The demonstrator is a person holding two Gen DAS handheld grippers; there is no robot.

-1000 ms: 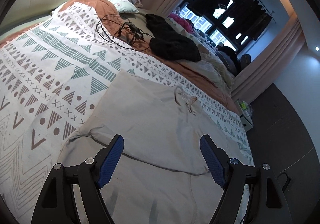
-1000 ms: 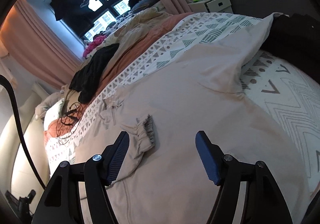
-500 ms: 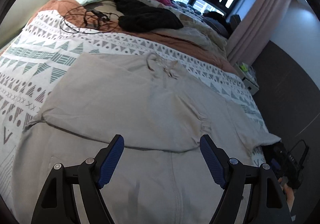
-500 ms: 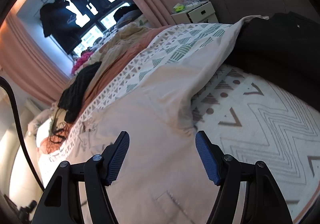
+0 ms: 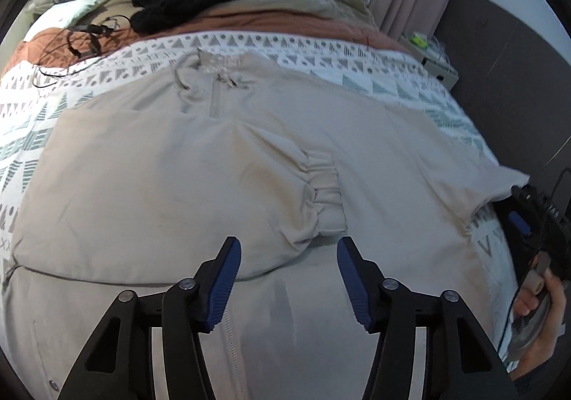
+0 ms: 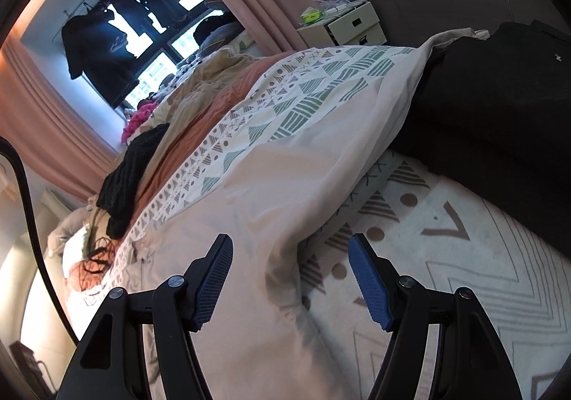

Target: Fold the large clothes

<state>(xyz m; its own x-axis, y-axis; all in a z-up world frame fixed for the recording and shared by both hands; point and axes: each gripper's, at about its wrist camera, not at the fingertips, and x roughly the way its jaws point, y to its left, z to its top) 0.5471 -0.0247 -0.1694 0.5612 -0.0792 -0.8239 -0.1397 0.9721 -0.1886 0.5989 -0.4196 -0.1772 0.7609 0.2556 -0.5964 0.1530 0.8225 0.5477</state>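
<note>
Jacket (image 5: 150,185), beige, lay spread over the patterned bedspread (image 5: 32,107) in the left wrist view, one sleeve folded across its front with the cuff (image 5: 326,196) at centre. The left claw (image 5: 287,278) hung wide open above the hem at 6 o'clock, gripping nothing. A box (image 5: 437,60) sat at 2 o'clock, its contents too small to tell.

In the right wrist view the right claw (image 6: 291,278) gaped wide, empty, over the jacket's other sleeve (image 6: 303,164), which ran toward 1 o'clock. A drawer box (image 6: 351,25) at 1 o'clock carried small clutter on top.
</note>
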